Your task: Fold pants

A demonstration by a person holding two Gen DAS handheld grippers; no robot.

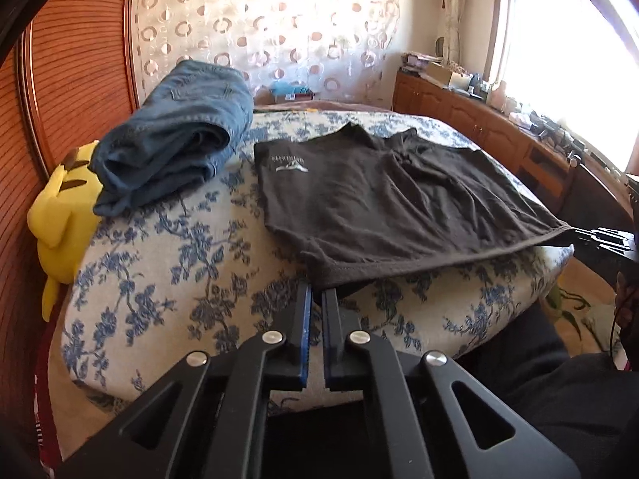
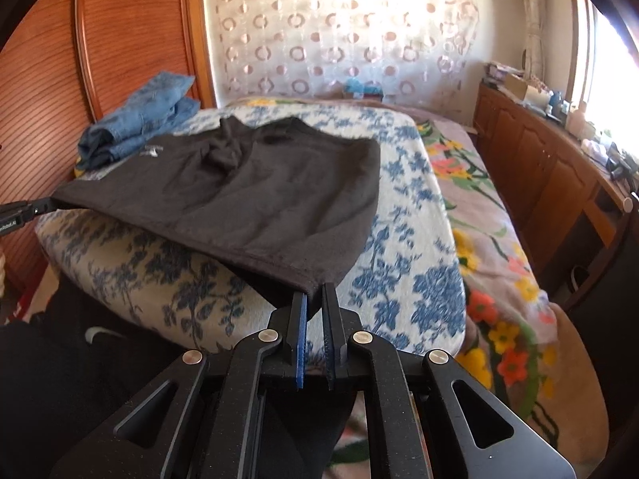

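Black pants (image 1: 379, 199) with a small white logo lie flat on the blue-flowered cushion (image 1: 167, 279). Their near hem is lifted slightly off the cushion. My left gripper (image 1: 317, 291) is shut on the near left corner of that hem. In the right wrist view the same black pants (image 2: 247, 191) stretch away from my right gripper (image 2: 315, 291), which is shut on the near right corner. Each gripper also shows in the other's view: the right one (image 1: 599, 235) at the hem's far end and the left one (image 2: 24, 209) at the left edge.
Folded blue jeans (image 1: 175, 135) sit at the cushion's back left, beside a yellow plush toy (image 1: 64, 207). A wooden headboard (image 1: 80, 72) stands on the left. A flowered blanket (image 2: 491, 219) and a wooden cabinet (image 2: 559, 167) with clutter lie to the right.
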